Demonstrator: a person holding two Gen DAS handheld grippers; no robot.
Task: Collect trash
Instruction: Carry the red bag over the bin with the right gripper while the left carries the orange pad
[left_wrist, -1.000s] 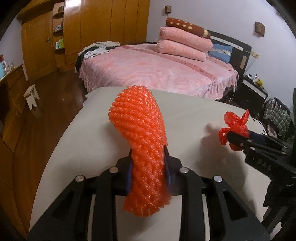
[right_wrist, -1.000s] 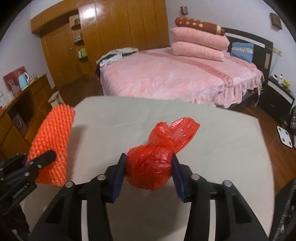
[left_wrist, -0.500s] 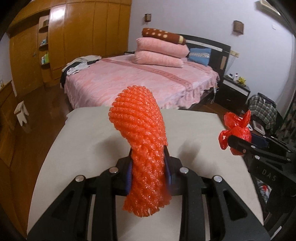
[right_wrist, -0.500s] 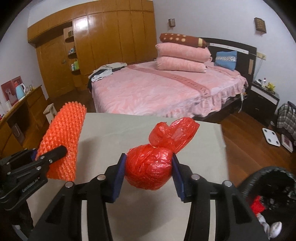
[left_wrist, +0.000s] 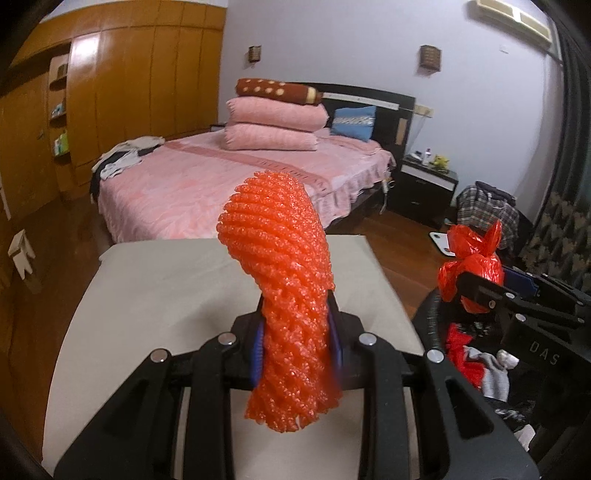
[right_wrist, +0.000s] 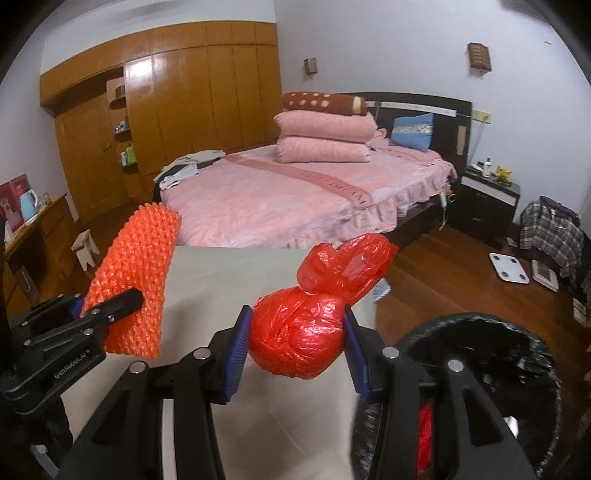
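Note:
My left gripper (left_wrist: 297, 343) is shut on an orange foam net sleeve (left_wrist: 284, 295) that stands up above the beige table (left_wrist: 155, 291); the sleeve also shows in the right wrist view (right_wrist: 136, 280). My right gripper (right_wrist: 297, 345) is shut on a knotted red plastic bag (right_wrist: 306, 332), held over the table's right edge. The bag also shows in the left wrist view (left_wrist: 472, 262). A black-lined trash bin (right_wrist: 480, 369) with some trash inside sits just right of the table, below the right gripper, and shows in the left wrist view too (left_wrist: 476, 362).
A pink bed (right_wrist: 295, 199) with stacked pillows lies behind the table. A wooden wardrobe (right_wrist: 184, 110) lines the far wall. A nightstand (right_wrist: 484, 206), white scale (right_wrist: 511, 267) and plaid clothes (right_wrist: 554, 236) are on the right. A small stool (right_wrist: 85, 247) stands left.
Both grippers have swung to the right with their loads. The trash bin has come into view beside the table's right edge, and the red bag is now near its rim.

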